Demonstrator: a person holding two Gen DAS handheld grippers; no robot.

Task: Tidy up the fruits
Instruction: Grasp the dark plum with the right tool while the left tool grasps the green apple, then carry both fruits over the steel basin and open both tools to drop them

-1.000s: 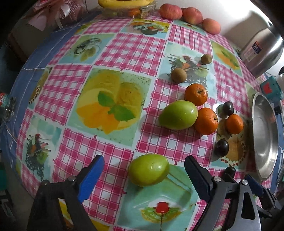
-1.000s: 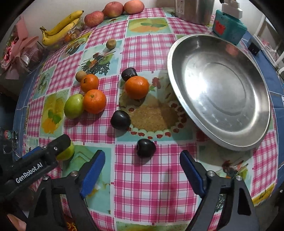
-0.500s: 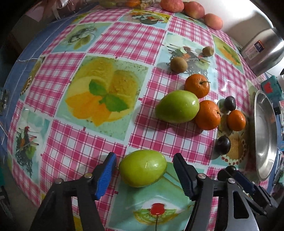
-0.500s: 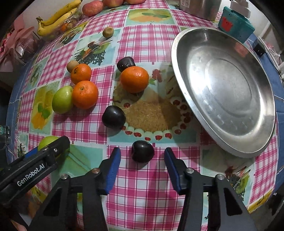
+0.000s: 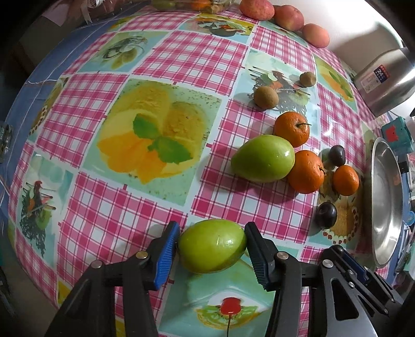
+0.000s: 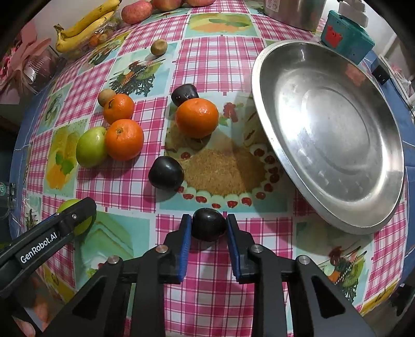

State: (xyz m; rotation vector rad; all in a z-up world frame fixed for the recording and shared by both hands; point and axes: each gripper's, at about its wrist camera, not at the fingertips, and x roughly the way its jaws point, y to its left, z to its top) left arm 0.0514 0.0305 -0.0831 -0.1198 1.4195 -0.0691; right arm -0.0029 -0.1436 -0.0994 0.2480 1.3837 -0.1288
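Note:
My left gripper is shut on a green mango that rests on the checked tablecloth. My right gripper is shut on a dark plum, also on the cloth. A second green mango lies beyond, touching an orange; it also shows in the right wrist view. Two more oranges, two more plums and two kiwis lie scattered. A steel plate stands empty at the right.
Bananas and red apples sit at the table's far edge. A steel pot and a teal box stand behind the plate. The left gripper's arm shows at the lower left of the right wrist view.
Both grippers moved forward and closed: the left onto the near green mango, the right onto the near dark plum. Neither fruit has left the cloth.

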